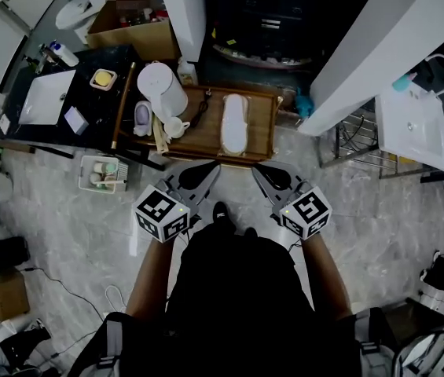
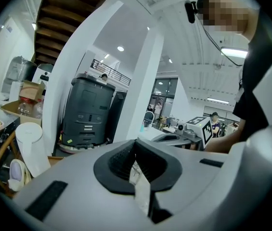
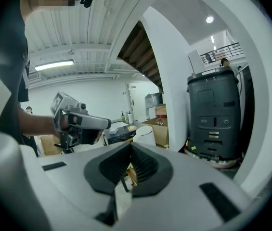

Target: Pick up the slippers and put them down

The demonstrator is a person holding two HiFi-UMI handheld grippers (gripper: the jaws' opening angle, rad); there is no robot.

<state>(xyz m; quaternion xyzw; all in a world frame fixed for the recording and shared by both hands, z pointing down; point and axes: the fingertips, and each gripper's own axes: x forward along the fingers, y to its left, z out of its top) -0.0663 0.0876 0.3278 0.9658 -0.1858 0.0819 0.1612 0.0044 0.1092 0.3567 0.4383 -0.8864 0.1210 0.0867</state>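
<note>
head view: white slippers point(image 1: 234, 124) flat on wooden tray point(image 1: 263, 115); left claw point(image 1: 213, 170), right claw point(image 1: 258, 168) both closed, empty

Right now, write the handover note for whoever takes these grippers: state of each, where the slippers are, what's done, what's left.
Left gripper: shut, empty.
Right gripper: shut, empty. The two are held side by side over the floor, short of the wooden tray.
Slippers: white, lying on that tray; neither gripper touches them.
Done: nothing yet.
Left: open the jaws, reach in, pick the slippers up, put them down.
</note>
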